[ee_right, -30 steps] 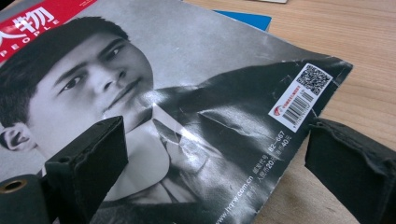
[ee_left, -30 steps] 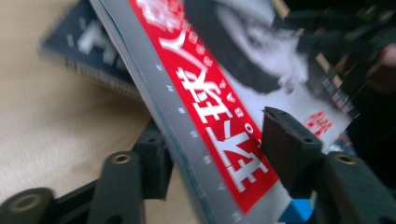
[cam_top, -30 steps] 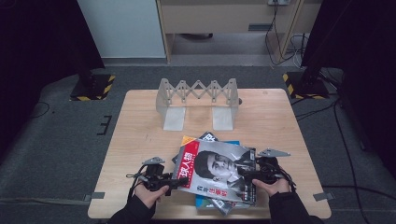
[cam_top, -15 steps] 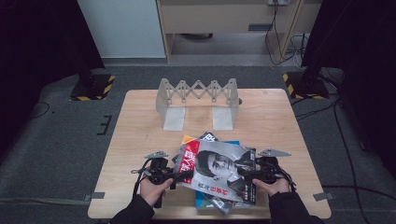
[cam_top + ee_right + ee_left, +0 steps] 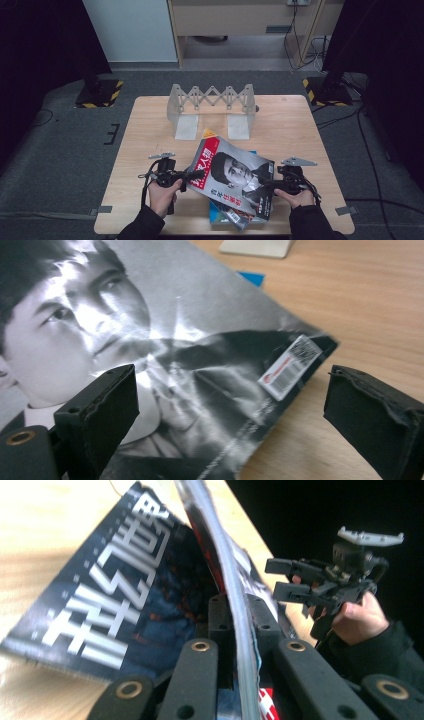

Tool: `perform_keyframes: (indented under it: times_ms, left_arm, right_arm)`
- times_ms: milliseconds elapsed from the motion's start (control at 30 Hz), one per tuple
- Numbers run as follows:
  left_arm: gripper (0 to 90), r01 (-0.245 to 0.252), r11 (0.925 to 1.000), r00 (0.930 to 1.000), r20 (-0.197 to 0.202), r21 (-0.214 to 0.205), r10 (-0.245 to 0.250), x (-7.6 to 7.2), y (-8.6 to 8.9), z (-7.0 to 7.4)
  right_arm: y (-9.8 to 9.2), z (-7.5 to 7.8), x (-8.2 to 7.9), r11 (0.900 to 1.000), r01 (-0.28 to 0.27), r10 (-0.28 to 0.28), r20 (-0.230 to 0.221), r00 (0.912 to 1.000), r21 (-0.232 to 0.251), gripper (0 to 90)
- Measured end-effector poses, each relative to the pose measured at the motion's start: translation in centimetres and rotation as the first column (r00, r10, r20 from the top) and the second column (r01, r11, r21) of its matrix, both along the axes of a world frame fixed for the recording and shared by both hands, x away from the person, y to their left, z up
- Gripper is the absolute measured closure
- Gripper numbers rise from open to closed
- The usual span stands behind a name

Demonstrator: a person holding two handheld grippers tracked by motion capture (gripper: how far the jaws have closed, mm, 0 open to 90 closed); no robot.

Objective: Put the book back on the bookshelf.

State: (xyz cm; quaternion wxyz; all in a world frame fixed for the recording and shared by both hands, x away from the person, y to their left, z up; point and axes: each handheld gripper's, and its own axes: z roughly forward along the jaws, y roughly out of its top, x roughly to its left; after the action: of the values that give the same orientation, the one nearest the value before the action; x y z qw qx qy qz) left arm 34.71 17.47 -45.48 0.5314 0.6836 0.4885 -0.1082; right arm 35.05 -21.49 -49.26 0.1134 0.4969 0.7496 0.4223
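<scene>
Up off the pile, the top magazine (image 5: pixel 231 175) with the portrait cover hangs tilted, its red-titled edge pinched in the left gripper (image 5: pixel 189 176), whose 2 jaws have just been closing and now clamp the pages between them. In the left gripper view the magazine's edge (image 5: pixel 235 605) stands nearly upright between the black jaws, and a dark blue magazine (image 5: pixel 120 605) with large white characters lies flat on the table just beside and below them. The far corner of the held magazine, the one with the barcode sticker (image 5: pixel 292 365), lies just ahead of the right gripper (image 5: pixel 276 184), between its 2 jaws, which stand wide apart and press on nothing. Under the lifted cover, more magazines (image 5: pixel 235 215) sit stacked at the near edge of the wooden table (image 5: pixel 150 125). Well beyond both grippers, a grey expanding rack (image 5: pixel 212 100) stands upright.
</scene>
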Motion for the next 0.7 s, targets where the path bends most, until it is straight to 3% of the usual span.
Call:
perform_keyframes:
  times_ms: [333, 533, 700]
  left_arm:
    - [85.7, -0.063, 0.9957, 0.9979, 0.011, -0.068, 0.064, 1.4, 0.5, 2.0]
    - [85.8, -0.089, 0.9888, 0.9942, 0.049, -0.119, 0.096, 1.9, 1.0, 4.0]
    - [85.8, -0.104, 0.9814, 0.9912, 0.064, -0.162, 0.115, 2.4, 1.1, 5.4]
  right_arm:
    - [-3.0, 0.7, 0.3, 0.9930, 0.118, -0.118, 0.060, 0.9912, 0.003, 7.2]
    - [-4.8, 0.4, 0.7, 0.9841, 0.165, -0.160, 0.074, 0.9844, -0.067, 7.3]
    - [-5.6, -0.3, 1.1, 0.9753, 0.181, -0.175, 0.058, 0.9828, -0.126, 7.2]
